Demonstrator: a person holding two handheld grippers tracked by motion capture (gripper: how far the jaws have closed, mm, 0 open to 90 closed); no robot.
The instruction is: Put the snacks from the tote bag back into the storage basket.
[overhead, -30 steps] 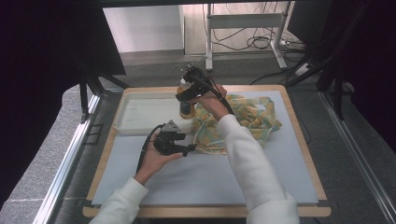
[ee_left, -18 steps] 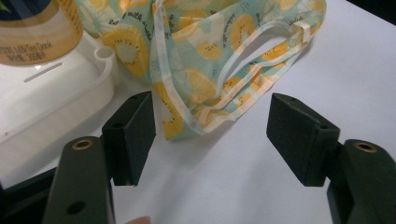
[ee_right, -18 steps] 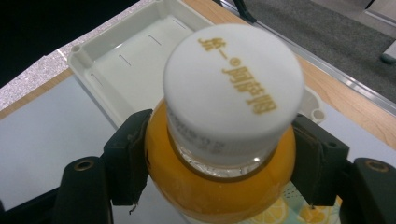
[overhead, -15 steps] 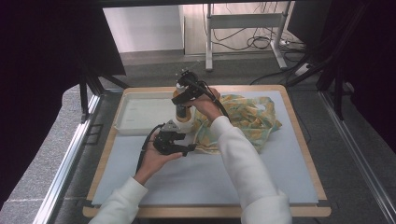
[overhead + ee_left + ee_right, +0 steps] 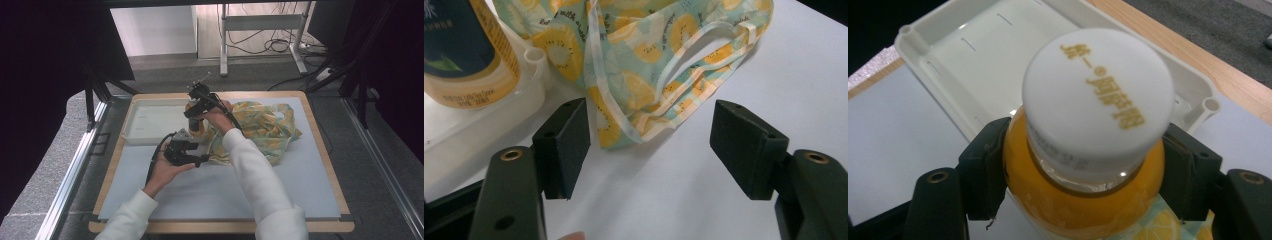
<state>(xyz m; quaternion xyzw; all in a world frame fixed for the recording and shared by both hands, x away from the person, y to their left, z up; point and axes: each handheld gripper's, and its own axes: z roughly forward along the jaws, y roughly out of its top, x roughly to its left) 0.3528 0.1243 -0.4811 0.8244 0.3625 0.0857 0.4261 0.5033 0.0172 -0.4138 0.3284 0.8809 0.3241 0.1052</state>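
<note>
Right gripper view shows the right claw point(image 5: 1083, 175) clamped on the shoulders of the orange bottle point(image 5: 1083, 200) — its white cap up — near the table's far-left corner, beside the white tray point(image 5: 973, 45). The left claw point(image 5: 649, 145) stands spread before the fruit-print bag point(image 5: 654, 65). Best approach: keep the bottle upright and lower slowly — the left claw should pinch the bag's rim.
</note>
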